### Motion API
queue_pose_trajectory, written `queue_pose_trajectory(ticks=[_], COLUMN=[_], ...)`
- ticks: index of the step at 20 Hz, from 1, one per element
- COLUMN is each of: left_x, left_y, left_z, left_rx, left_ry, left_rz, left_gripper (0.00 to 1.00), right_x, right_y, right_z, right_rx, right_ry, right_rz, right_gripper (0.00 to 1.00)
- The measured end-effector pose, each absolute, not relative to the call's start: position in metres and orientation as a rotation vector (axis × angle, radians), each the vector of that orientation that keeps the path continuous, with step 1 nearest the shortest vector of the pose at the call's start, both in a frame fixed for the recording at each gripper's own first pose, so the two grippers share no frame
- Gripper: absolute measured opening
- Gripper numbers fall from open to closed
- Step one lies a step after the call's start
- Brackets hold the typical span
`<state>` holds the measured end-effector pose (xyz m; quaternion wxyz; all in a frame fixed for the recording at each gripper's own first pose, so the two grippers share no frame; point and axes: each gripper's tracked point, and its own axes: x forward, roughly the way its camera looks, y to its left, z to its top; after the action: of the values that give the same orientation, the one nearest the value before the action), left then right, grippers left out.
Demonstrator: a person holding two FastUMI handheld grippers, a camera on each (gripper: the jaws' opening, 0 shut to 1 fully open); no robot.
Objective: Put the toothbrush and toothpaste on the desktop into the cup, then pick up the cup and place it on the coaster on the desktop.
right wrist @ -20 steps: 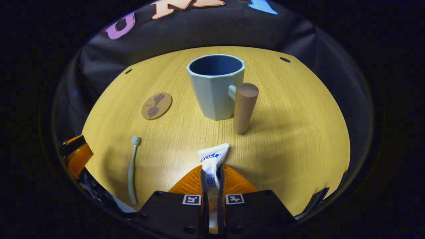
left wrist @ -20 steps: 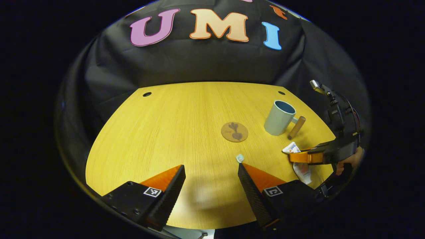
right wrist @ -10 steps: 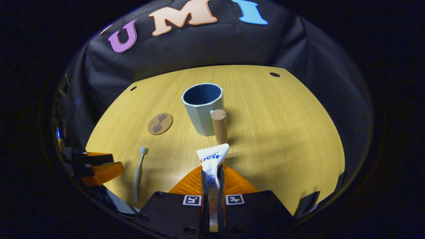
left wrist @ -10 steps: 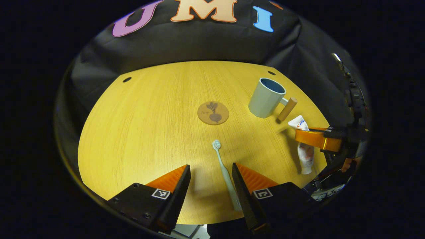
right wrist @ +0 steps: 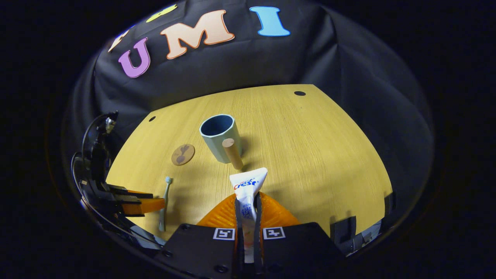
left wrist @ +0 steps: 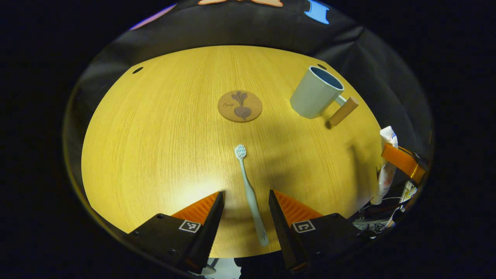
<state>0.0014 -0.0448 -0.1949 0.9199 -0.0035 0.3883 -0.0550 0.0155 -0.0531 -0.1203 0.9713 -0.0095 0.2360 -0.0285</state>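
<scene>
A pale green toothbrush [left wrist: 248, 190] lies on the wooden desktop [left wrist: 155, 135], its handle running between the fingers of my open left gripper [left wrist: 245, 197]; the fingers stand apart from it on both sides. My right gripper [right wrist: 248, 203] is shut on a white toothpaste tube [right wrist: 248, 186], held up above the desk, its flat end pointing forward. The pale blue cup [right wrist: 219, 135] with a wooden handle [right wrist: 232, 153] stands upright beyond the tube. A round cork coaster [left wrist: 240, 106] lies to the cup's left. In the left gripper view, the cup [left wrist: 316, 97] is at the far right, with the tube [left wrist: 385, 166] below it.
The desktop [right wrist: 310, 155] has small dark holes [left wrist: 137, 70] near its far corners. Black cloth closes the booth behind the desk. Cables [left wrist: 387, 217] hang at the right gripper's side past the desk's near right edge.
My left gripper has come down and forward over the toothbrush, which now lies between its fingers. My right gripper has lifted the toothpaste and pulled back from the cup.
</scene>
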Motion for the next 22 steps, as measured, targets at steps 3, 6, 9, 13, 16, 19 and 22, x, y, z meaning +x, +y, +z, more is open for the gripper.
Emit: queue_pose_trajectory(ticks=[3,6,9,13,16,19,22], left_x=[0.007,0.009,0.009,0.009,0.010,0.009,0.009], left_y=[-0.046,-0.046,-0.044,-0.041,-0.039,-0.039,-0.038], left_z=[-0.201,-0.201,-0.204,-0.205,-0.206,-0.204,-0.202], left_rx=[-0.012,0.013,0.040,0.075,0.067,0.056,0.048], left_ry=[0.825,0.837,0.845,0.841,0.843,0.839,0.822], left_rz=[-0.085,-0.072,-0.055,-0.022,-0.016,-0.009,-0.028], left_gripper=[0.57,0.46,0.46,0.28,0.26,0.10,0.04], right_x=[0.012,0.013,0.022,0.047,0.066,0.082,0.094], right_y=[-0.063,-0.067,-0.064,-0.048,-0.036,-0.023,-0.017], right_z=[-0.114,-0.105,-0.086,-0.052,-0.030,-0.007,0.011], right_rx=[-0.014,-0.015,-0.036,-0.055,-0.085,-0.098,-0.100], right_ry=[0.457,0.439,0.388,0.302,0.257,0.206,0.167], right_rz=[-0.059,-0.050,-0.014,0.051,0.099,0.136,0.152], right_gripper=[0.12,0.12,0.12,0.12,0.12,0.12,0.09])
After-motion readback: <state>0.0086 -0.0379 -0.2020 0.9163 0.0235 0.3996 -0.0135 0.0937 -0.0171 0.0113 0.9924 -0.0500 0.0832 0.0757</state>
